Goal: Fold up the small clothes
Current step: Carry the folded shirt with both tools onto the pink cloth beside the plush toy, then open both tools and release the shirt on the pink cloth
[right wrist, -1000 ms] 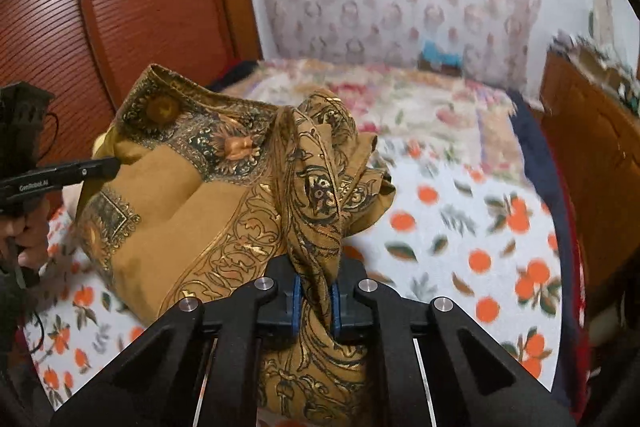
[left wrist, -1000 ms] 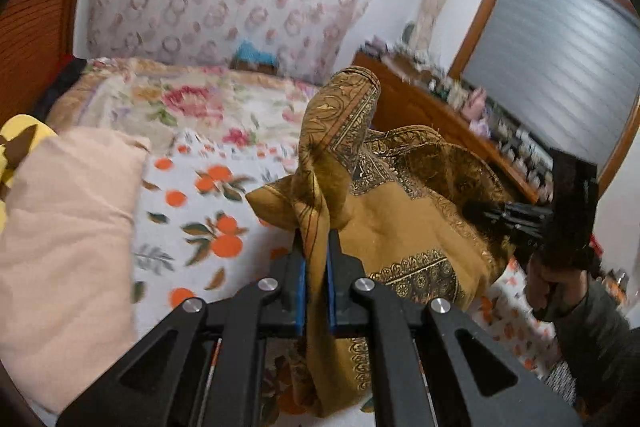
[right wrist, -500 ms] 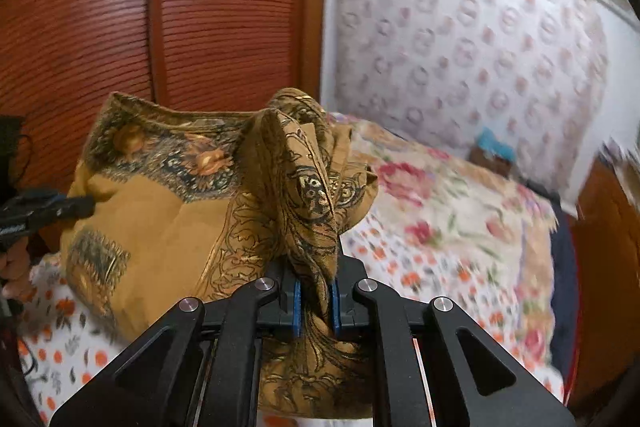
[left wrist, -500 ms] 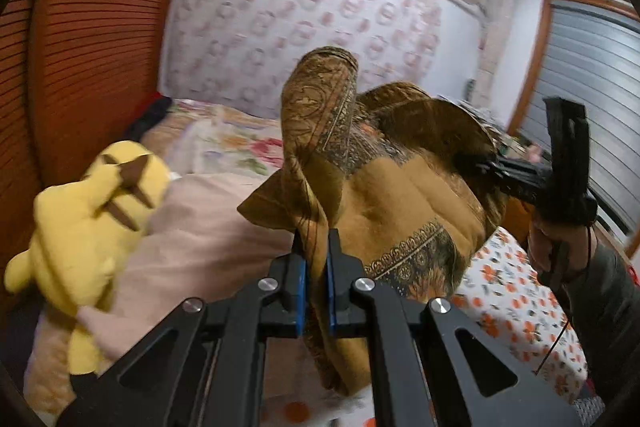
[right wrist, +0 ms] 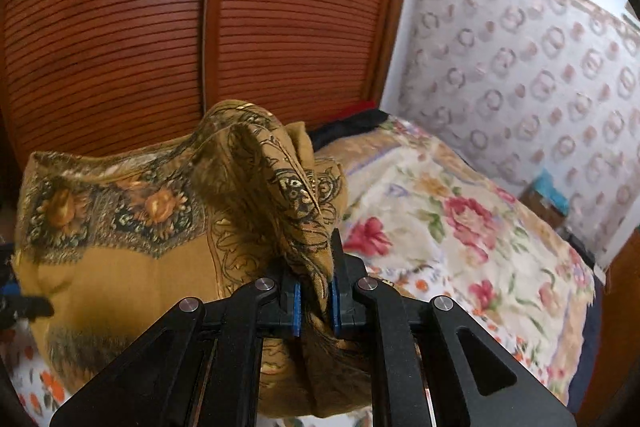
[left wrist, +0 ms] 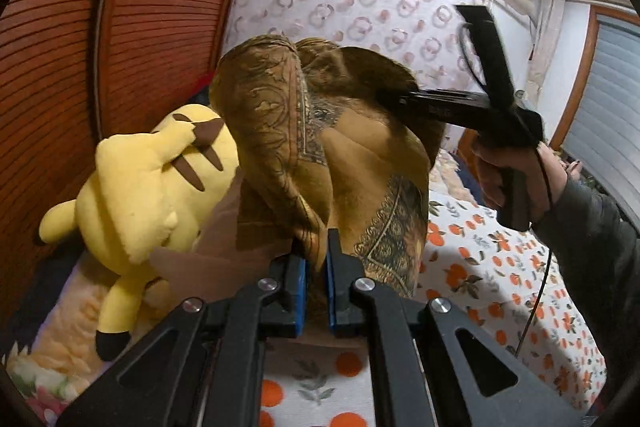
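Observation:
A mustard-yellow cloth with dark paisley and flower borders (left wrist: 360, 163) hangs in the air between my two grippers. My left gripper (left wrist: 316, 259) is shut on one bunched corner of it. My right gripper (right wrist: 314, 287) is shut on another bunched corner of the cloth (right wrist: 120, 267). In the left wrist view the right gripper (left wrist: 404, 99) shows at upper right, held by a hand, pinching the cloth's top edge. In the right wrist view the tip of the left gripper (right wrist: 24, 303) shows at the far left edge. The cloth sags between the two holds above the bed.
A yellow plush toy (left wrist: 140, 195) lies on a pink pillow (left wrist: 224, 259) at the left. The bed has an orange-print sheet (left wrist: 500, 287) and a floral blanket (right wrist: 460, 227). A red-brown slatted wardrobe (right wrist: 160, 27) stands behind. A patterned wall hanging (right wrist: 540, 47) is beyond the bed.
Both grippers have lifted the cloth higher and swung left toward the wardrobe. The plush toy has come into the left wrist view. Both grips have stayed shut.

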`<action>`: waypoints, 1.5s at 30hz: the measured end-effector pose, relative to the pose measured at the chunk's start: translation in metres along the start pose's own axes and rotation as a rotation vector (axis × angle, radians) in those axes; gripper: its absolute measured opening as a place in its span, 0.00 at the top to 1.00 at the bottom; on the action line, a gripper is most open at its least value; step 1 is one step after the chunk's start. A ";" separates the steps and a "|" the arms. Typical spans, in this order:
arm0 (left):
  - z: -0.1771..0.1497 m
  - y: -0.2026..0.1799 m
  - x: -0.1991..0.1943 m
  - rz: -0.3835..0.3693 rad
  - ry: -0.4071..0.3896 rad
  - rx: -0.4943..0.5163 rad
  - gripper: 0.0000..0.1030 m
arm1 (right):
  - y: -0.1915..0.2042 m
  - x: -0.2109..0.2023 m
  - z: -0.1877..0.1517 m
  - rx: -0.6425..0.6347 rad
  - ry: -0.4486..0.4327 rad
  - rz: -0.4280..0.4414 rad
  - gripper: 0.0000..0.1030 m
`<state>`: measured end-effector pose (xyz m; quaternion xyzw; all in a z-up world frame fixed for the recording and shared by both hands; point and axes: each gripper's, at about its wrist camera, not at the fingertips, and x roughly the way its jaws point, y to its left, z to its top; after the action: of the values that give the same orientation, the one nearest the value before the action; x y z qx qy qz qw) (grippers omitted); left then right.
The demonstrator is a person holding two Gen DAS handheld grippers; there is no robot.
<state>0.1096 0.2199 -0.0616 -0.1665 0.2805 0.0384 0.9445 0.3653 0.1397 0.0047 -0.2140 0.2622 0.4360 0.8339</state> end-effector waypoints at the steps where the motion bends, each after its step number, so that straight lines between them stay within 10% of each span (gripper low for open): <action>1: -0.001 0.002 0.001 0.003 0.005 -0.003 0.95 | 0.002 0.008 0.003 -0.005 0.006 0.001 0.93; 17: -0.005 0.007 0.001 0.036 0.032 -0.011 0.88 | 0.005 0.036 0.008 0.080 0.039 -0.043 0.73; 26: -0.002 0.002 -0.011 0.054 0.010 0.032 0.43 | -0.003 -0.001 0.004 0.139 -0.037 -0.072 0.58; 32: 0.004 -0.004 -0.027 0.131 -0.040 0.086 0.42 | 0.031 0.002 -0.029 0.148 0.038 0.082 0.57; 45: 0.011 -0.013 -0.042 0.156 -0.051 0.131 0.40 | 0.046 -0.007 -0.061 0.185 0.036 -0.024 0.57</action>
<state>0.0822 0.2118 -0.0265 -0.0810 0.2707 0.0978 0.9543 0.3076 0.1239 -0.0441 -0.1470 0.3136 0.3959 0.8505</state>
